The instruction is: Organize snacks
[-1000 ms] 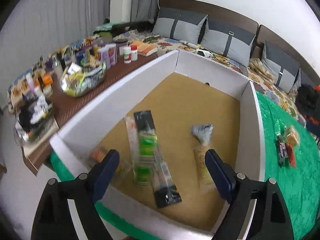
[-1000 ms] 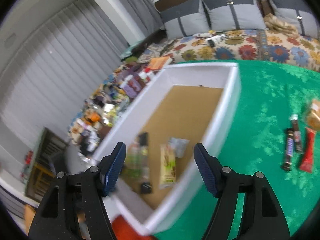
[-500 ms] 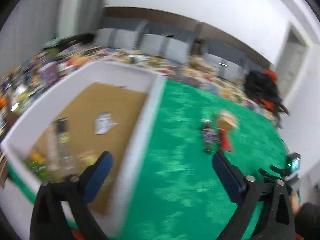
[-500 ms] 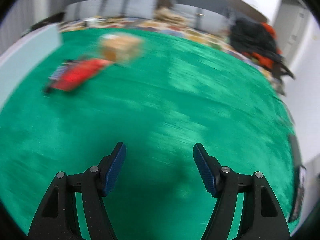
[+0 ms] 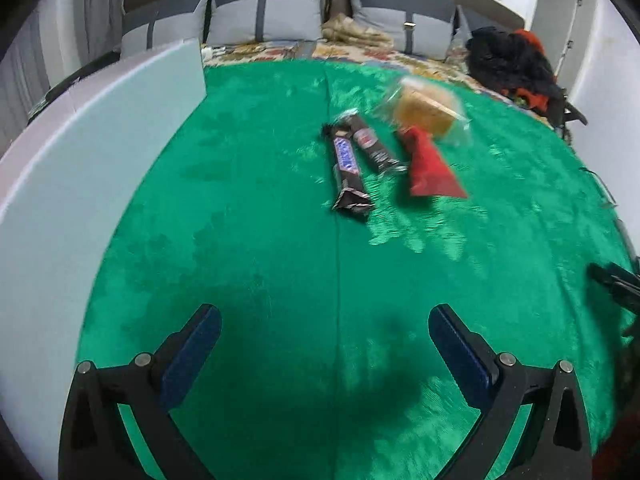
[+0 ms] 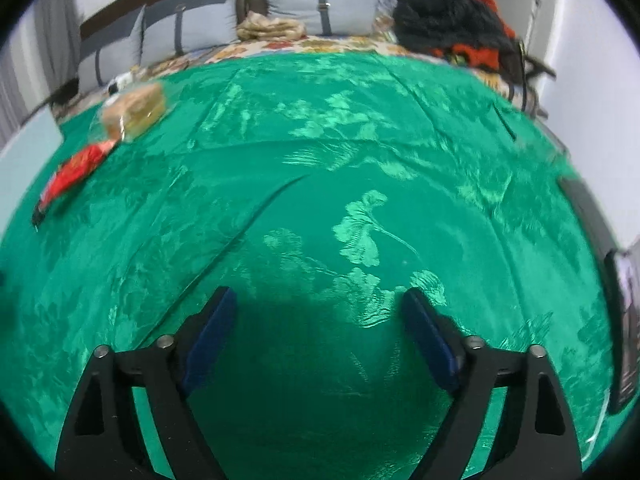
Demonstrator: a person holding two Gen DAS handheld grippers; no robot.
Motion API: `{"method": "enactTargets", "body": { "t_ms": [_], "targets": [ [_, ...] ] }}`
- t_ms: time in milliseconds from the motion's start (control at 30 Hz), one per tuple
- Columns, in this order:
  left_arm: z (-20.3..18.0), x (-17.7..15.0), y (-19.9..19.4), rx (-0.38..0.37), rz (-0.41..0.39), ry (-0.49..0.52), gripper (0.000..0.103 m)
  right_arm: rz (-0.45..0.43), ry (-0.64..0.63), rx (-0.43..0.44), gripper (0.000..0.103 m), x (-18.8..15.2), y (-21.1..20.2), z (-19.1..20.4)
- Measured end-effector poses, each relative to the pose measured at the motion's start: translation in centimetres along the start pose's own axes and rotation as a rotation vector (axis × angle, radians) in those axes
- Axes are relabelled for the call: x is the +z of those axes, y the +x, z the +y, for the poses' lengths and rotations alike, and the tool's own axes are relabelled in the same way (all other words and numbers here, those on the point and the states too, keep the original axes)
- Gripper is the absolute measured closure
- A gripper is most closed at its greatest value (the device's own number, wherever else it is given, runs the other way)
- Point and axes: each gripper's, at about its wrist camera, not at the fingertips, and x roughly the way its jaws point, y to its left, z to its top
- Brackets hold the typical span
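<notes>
In the left wrist view several snacks lie on the green cloth (image 5: 260, 240): a Snickers bar (image 5: 347, 164), a second dark bar (image 5: 372, 144), a red packet (image 5: 428, 164) and a clear-wrapped bread bun (image 5: 424, 112). My left gripper (image 5: 324, 316) is open and empty, well short of them. The white box wall (image 5: 80, 152) stands at the left. In the right wrist view my right gripper (image 6: 318, 296) is open and empty over bare cloth; the red packet (image 6: 72, 172) and bun (image 6: 134, 110) lie far left.
Grey cushions (image 5: 264, 16) and a floral cover line the back. A black and red bag (image 5: 512, 56) sits at the back right, and also shows in the right wrist view (image 6: 452, 20). A dark flat device (image 6: 624, 320) lies at the right edge.
Both grippers have swung right, away from the white box with snacks inside, and now face the green cloth. Both stayed open and empty.
</notes>
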Motion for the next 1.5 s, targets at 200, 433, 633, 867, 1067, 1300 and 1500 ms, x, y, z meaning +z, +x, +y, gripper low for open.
{"method": "enactTargets", "body": {
  "t_ms": [200,433,633,867,1067,1300,1500],
  "targets": [
    [0.4,-0.6,1.5,0.062,-0.007,0.032,0.000,0.002,0.002,-0.022,0.013,-0.1,0.1,0.0],
    [1.7,1.6,3.4,0.060,-0.004,0.033,0.000,0.003,0.003,-0.024,0.012,-0.1,0.1,0.0],
    [1.8,1.6,3.6,0.063,-0.004,0.033,0.000,0.003,0.003,-0.024,0.012,-0.1,0.1,-0.1],
    [1.8,1.7,3.6,0.063,-0.004,0.033,0.000,0.003,0.003,-0.024,0.012,0.0,0.0,-0.1],
    [1.8,1.7,3.6,0.063,-0.004,0.033,0.000,0.004,0.003,-0.024,0.012,0.0,0.0,-0.1],
    [1.8,1.7,3.6,0.063,-0.004,0.033,0.000,0.004,0.003,-0.023,0.012,0.0,0.0,-0.1],
    [1.8,1.7,3.6,0.063,-0.004,0.033,0.000,0.005,0.006,-0.022,0.011,0.0,0.0,-0.1]
  ]
}}
